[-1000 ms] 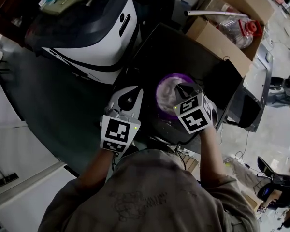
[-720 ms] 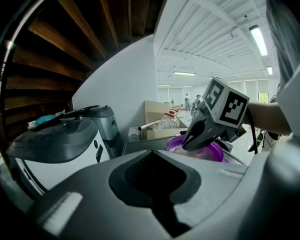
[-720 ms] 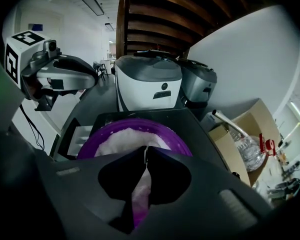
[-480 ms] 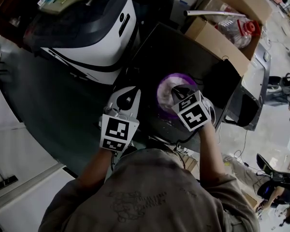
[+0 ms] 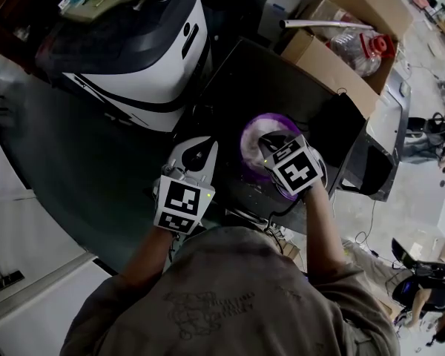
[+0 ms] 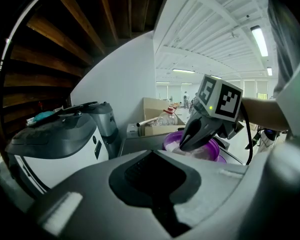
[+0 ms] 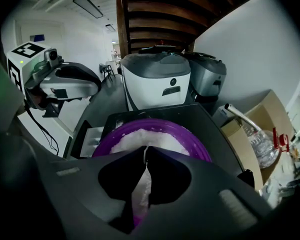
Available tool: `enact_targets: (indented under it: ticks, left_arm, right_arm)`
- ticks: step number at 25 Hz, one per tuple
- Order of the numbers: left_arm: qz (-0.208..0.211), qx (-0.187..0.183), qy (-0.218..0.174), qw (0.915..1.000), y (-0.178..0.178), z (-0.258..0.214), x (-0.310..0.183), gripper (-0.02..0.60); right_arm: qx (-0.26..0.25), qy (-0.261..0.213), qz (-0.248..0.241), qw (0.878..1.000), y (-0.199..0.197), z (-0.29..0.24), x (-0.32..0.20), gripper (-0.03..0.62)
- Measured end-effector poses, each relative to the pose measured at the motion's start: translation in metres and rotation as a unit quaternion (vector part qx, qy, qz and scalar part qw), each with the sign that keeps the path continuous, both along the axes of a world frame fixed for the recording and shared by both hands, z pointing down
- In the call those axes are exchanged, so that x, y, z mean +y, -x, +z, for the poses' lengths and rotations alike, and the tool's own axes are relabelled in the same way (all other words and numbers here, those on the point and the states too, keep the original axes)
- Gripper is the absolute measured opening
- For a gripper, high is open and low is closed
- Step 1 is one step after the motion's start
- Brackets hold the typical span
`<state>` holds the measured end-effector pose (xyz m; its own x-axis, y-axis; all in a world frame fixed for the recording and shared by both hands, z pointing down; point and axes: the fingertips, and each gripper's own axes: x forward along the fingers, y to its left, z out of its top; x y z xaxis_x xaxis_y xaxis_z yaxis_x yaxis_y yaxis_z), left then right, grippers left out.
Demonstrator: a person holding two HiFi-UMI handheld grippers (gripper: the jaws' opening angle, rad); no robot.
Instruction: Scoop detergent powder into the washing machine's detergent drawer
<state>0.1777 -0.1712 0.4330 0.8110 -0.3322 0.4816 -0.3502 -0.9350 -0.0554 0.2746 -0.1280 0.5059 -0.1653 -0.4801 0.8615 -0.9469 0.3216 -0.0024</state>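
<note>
Purple bowl [image 5: 280,122] of white powder [image 5: 252,143] on dark top, head view; right gripper [image 5: 270,142] over it, left gripper [image 5: 199,151] beside. Left gripper view: jaws together, empty. Right gripper view: jaws pinched, tips above powder.

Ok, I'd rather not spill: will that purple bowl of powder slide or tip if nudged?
Probably slides rather than tips: the purple bowl looks wide and low on a flat dark top. The powder heaped inside likely adds weight, yet may spill.
</note>
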Motion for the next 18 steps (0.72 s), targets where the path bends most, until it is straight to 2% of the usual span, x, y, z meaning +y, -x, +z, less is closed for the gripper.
enact_targets:
  ticks: [15,18]
  left_arm:
    - [0.033,0.000,0.009,0.9994,0.003,0.004,0.013,0.000]
    - [0.037,-0.002,0.010,0.9993,0.003,0.007,0.014,0.000]
  right_arm:
    - [-0.042,-0.004,0.017,0.999,0.006,-0.011,0.013,0.037]
    - [-0.065,-0.009,0.030,0.997,0.006,-0.014,0.015,0.037]
